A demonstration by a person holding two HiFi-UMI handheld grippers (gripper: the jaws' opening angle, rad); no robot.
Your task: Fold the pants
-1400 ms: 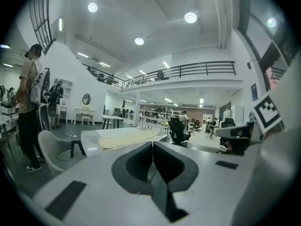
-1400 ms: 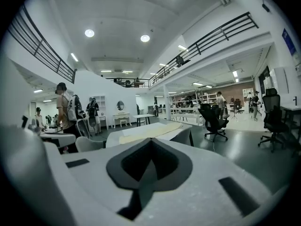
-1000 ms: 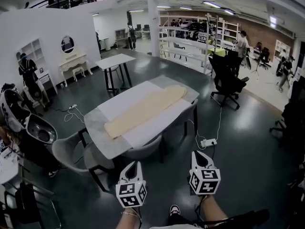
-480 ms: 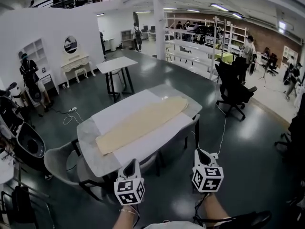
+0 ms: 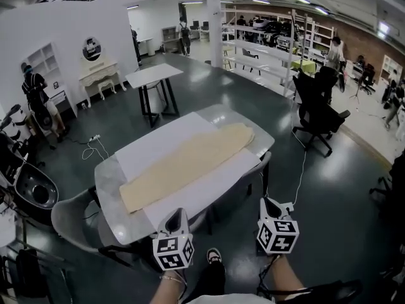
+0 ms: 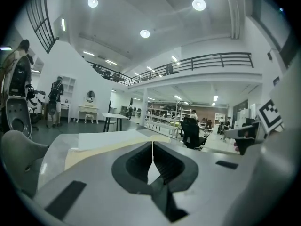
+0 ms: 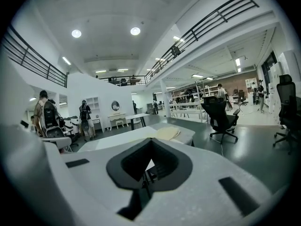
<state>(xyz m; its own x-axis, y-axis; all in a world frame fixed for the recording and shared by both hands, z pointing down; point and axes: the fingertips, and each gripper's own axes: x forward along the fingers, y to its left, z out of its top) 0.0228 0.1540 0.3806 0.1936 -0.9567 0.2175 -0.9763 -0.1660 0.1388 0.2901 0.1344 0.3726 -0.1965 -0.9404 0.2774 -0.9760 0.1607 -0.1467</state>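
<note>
I am holding the left gripper (image 5: 178,214) and right gripper (image 5: 268,201) with jaws pressed together, empty, low in frame; beige pants (image 5: 190,163) are lying flat mid-frame on the table (image 5: 106,183), so I am planning to open both before pinching an edge

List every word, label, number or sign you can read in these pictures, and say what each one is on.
No words or numbers can be read in any view.
Left gripper and right gripper: their marker cubes show only black-and-white square patterns, no letters.
Pants and table: no print visible.
Shelves far behind: anything on them is too small to read.
</note>
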